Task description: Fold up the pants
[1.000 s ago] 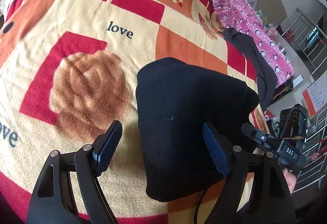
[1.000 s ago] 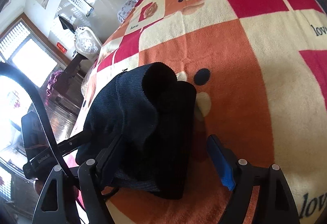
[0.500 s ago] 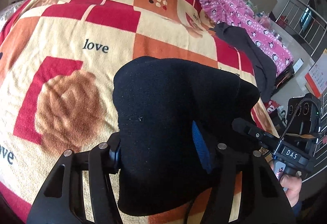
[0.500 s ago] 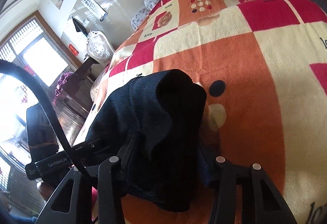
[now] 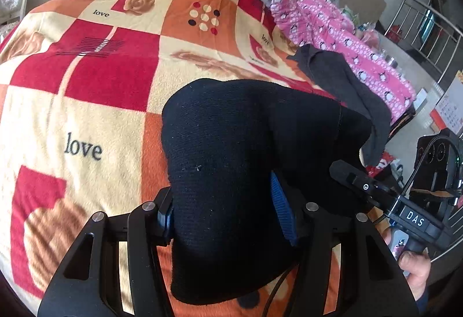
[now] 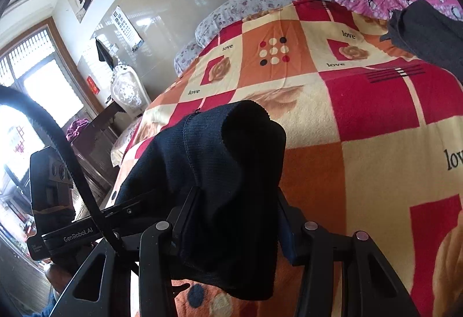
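Two tools grip one bundle: the left tool (image 5: 222, 214) is clamped on the near end of the black pants (image 5: 246, 160), its blue pads pressed into the knit from both sides, and the right tool (image 6: 231, 218) is closed on the other end of the same bundle, fabric packed between its pads. Both sets of jaws have closed onto the cloth within the last second; neither shows any gap beside the fabric.

Position: the pants are bunched and folded thick, held between the tools over the near part of the bed, above the patterned blanket (image 5: 86, 114). Whether the lowest hanging edge touches the blanket cannot be told.

Risks from here, as judgement:
- Layers slipping — each tool holds a thick stack, and the inner layers may be pinched only by friction. A quick swing could let one layer slide out and open the fold.
- Uneven travel of the two hands would twist the bundle and skew the edges.
- The loose flap drooping below the right tool may drag on the blanket and curl under on set-down.
- The grey garment (image 5: 347, 91) lies near, toward the far right edge — a wide move could catch it.

Appearance: dense ribbed black knit, soft and limp, a seam visible in the right wrist view, small lint specks on the surface.
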Demonstrator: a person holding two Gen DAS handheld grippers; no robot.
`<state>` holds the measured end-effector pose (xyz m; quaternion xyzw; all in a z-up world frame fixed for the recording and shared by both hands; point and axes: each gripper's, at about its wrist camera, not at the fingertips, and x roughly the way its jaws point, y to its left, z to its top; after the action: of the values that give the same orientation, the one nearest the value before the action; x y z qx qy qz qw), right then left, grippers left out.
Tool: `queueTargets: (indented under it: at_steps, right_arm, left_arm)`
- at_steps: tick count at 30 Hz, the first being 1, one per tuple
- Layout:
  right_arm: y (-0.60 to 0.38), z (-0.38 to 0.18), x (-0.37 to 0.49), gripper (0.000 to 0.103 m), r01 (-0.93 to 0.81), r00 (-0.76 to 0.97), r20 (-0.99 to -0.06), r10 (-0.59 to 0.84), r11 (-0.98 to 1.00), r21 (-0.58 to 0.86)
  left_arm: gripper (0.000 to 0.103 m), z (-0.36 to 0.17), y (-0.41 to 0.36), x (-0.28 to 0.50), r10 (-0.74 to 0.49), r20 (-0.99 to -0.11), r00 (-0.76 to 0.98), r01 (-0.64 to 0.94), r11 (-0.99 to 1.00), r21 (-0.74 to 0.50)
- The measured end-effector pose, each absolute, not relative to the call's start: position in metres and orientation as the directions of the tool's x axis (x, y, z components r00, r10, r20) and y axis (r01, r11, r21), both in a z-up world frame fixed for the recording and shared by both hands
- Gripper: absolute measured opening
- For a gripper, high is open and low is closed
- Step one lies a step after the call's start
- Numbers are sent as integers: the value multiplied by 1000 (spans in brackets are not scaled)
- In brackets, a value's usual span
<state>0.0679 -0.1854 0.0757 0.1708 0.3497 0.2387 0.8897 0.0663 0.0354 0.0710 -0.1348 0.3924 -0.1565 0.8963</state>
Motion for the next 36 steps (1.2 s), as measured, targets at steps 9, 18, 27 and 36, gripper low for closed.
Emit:
queueTargets:
  at_steps: [9, 18, 27, 36]
  right_arm:
    - [-198, 24, 99, 54, -213, 579, -638, 508, 849, 483]
    - [-190, 56, 56, 57, -205, 662, -658, 359, 931, 302]
    - [-168, 72, 8, 57, -224, 712, -639, 292, 956, 187]
    - [-157, 77, -20, 57, -215, 743, -607, 282, 959, 183]
  left_arm:
    - [66, 27, 27, 81, -328, -724, 607, 132, 940, -315]
    - [68, 48, 19, 51, -140, -708, 692, 71, 989, -126]
    - [68, 62, 19, 1, -34, -652, 757, 4, 999, -48]
    - [68, 74, 20, -49, 43, -596, 802, -44, 999, 13]
